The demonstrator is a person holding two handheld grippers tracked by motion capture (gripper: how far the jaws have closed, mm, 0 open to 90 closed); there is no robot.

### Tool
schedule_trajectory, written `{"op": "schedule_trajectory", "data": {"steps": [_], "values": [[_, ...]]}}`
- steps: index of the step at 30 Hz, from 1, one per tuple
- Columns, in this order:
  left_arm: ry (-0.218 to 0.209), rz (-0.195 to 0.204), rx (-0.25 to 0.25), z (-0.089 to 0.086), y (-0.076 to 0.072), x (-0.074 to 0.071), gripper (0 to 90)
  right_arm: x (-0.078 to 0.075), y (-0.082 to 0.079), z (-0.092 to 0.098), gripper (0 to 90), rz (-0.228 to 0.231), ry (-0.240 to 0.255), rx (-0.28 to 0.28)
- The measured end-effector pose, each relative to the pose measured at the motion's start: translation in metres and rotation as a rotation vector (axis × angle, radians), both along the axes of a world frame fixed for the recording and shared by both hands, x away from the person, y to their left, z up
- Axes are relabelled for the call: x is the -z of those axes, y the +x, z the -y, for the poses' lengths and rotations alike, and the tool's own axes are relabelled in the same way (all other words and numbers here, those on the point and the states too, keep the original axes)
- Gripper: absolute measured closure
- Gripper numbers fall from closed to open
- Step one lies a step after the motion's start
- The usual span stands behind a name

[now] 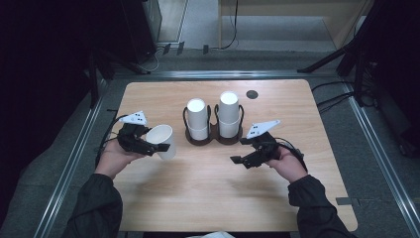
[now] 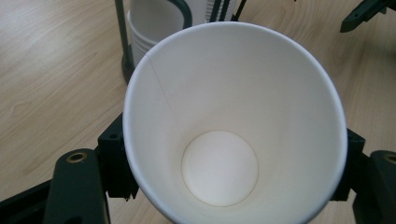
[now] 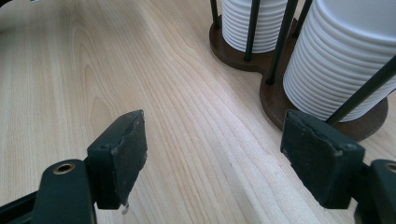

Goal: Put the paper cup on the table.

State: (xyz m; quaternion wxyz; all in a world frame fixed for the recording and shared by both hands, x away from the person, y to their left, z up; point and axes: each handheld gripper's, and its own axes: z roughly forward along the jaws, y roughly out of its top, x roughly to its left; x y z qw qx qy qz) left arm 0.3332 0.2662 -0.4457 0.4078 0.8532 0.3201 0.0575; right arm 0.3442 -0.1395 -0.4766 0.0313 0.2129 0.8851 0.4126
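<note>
Left gripper [image 1: 157, 148]: clamped on a single white paper cup [image 1: 162, 141], pads pressing its wall from both sides, left of the dark wooden two-post cup holder [image 1: 214, 139].
Cup axis: tipped, mouth facing the camera on that gripper, base pointing towards the holder.
Holder: two stacks of white paper cups [image 1: 197, 118], upside down, mid-table.
Right gripper [image 1: 239, 160]: jaws wide, nothing between them, resting just right of the holder.
Nearer hand: the left, clearly.
In the way: only the holder's black rods, I'd say.
</note>
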Motion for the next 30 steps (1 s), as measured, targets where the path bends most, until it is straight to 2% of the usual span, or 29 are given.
{"op": "schedule_trajectory", "data": {"steps": [10, 13, 19, 25, 30], "values": [[0.003, -0.006, -0.033, -0.012, 0.01, 0.005, 25.9, 0.004, 0.001, -0.002, 22.9, -0.014, -0.026, -0.004], [0.007, -0.008, -0.046, -0.017, 0.016, 0.007, 25.9, 0.005, 0.0, -0.001, 22.9, -0.022, -0.012, -0.004], [0.013, -0.002, -0.064, -0.02, 0.027, 0.011, 25.9, 0.011, 0.003, 0.002, 22.9, -0.043, -0.028, 0.017], [0.024, -0.002, -0.091, -0.027, 0.036, 0.014, 25.9, 0.014, 0.002, 0.002, 22.9, -0.045, -0.028, 0.018], [0.017, -0.007, -0.112, -0.032, 0.042, 0.019, 25.9, 0.015, -0.001, 0.004, 22.9, -0.045, -0.037, 0.027]]}}
